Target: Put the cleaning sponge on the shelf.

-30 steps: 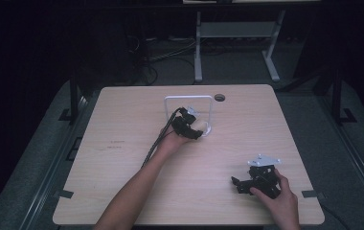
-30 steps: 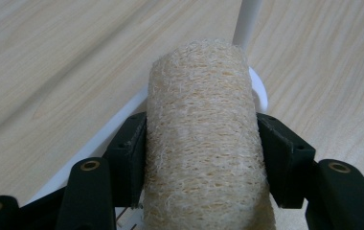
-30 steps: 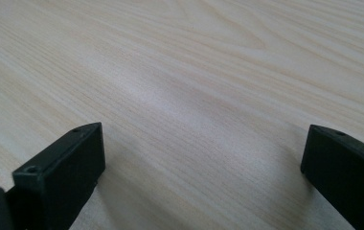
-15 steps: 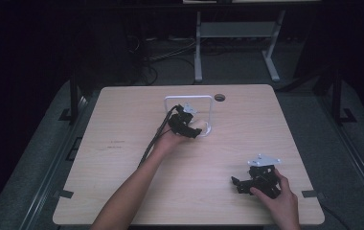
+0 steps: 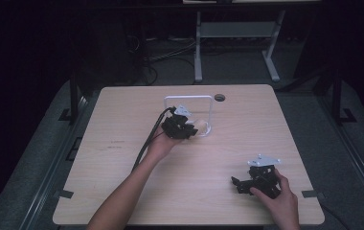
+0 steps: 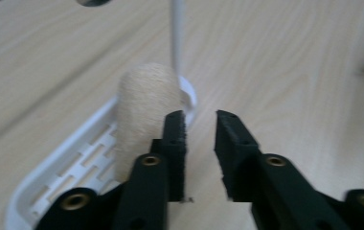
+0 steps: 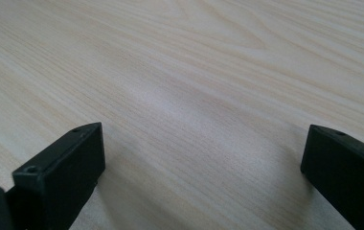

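Observation:
A beige, fuzzy-looking roll [image 6: 144,108] stands upright on the slotted base of a white rack [image 6: 74,160], with a thin white post [image 6: 176,33] right behind it. In the high view the roll [image 5: 198,128] sits at the foot of the rack's arched frame [image 5: 188,97]. My left gripper [image 6: 200,117] lies just beside the roll, its jaws a narrow gap apart with nothing between them; the roll touches the outer side of one jaw. From above, the left gripper [image 5: 188,129] is at the table's middle back. My right gripper [image 5: 238,186] rests on the table near the front right, and its own view shows the right gripper [image 7: 204,139] wide open over bare wood.
The light wooden table [image 5: 122,143] has a round cable hole [image 5: 219,97] at the back, right of the rack. The left gripper's black cable [image 5: 147,141] trails along the forearm. Dark floor and a metal stand [image 5: 233,33] lie beyond the far edge.
The left hand and gripper have shifted slightly at the rack's foot. The right gripper has stayed where it was.

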Demonstrator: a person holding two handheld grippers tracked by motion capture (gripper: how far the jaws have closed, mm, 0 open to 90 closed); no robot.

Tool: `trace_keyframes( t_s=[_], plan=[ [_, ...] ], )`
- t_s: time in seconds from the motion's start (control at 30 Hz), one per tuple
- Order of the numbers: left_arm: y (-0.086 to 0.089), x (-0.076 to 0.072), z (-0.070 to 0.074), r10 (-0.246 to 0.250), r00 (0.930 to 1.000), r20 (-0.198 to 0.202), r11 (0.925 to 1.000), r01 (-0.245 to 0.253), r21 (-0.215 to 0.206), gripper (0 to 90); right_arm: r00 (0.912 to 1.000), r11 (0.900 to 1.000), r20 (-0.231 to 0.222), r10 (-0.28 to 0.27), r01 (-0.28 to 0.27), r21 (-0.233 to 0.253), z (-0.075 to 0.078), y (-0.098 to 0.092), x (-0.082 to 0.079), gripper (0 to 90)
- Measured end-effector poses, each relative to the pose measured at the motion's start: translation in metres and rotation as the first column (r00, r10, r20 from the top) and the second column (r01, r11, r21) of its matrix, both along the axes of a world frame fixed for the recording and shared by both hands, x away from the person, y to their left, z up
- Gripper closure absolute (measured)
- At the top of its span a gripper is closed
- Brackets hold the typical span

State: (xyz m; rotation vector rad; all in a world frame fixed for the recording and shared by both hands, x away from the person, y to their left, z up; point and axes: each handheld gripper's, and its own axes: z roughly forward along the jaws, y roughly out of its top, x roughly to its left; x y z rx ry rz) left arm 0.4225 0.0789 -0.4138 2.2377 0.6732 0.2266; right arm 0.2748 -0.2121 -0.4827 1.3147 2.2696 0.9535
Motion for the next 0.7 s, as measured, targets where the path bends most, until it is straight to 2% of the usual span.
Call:
trace_keyframes(
  t_s=[0.07, 0.17, 0.27, 0.3, 0.4, 0.57, 0.7],
  plan=[
    [-0.002, -0.004, -0.003, -0.022, 0.9994, -0.027, 0.9997, 0.022, -0.007, 83.5, 1.0000, 1.000, 0.000, 0.000, 0.000, 0.000, 0.000, 0.000, 0.000, 1.0],
    [-0.004, -0.007, -0.008, -0.038, 0.9982, -0.047, 0.9993, 0.037, -0.006, 89.9, 1.0000, 1.000, 0.001, 0.000, 0.000, -0.002, 0.000, 0.000, 0.000, 1.0],
    [-0.008, -0.013, -0.021, -0.064, 0.9955, -0.070, 0.9979, 0.064, 0.003, 90.0, 1.0000, 1.000, 0.001, 0.000, 0.000, -0.003, 0.000, 0.000, 0.000, 1.0],
    [-0.008, -0.013, -0.021, -0.064, 0.9955, -0.070, 0.9979, 0.064, 0.003, 90.0, 1.0000, 1.000, 0.001, 0.000, 0.000, -0.003, 0.000, 0.000, 0.000, 1.0],
    [-0.013, -0.015, -0.033, -0.074, 0.9943, -0.078, 0.9969, 0.075, 0.022, 90.0, 1.0000, 1.000, 0.001, 0.000, 0.000, -0.002, 0.000, 0.000, 0.000, 1.0],
    [-0.015, -0.013, -0.042, -0.066, 0.9940, -0.087, 0.9969, 0.069, 0.038, 90.0, 1.0000, 1.000, 0.001, 0.000, 0.000, -0.002, 0.000, 0.000, 0.000, 1.0],
    [-0.016, -0.010, -0.049, -0.037, 0.9954, -0.088, 0.9986, 0.040, 0.033, 90.0, 1.0000, 1.000, 0.001, 0.000, 0.000, -0.002, 0.000, 0.000, 0.000, 1.0]
  ],
)
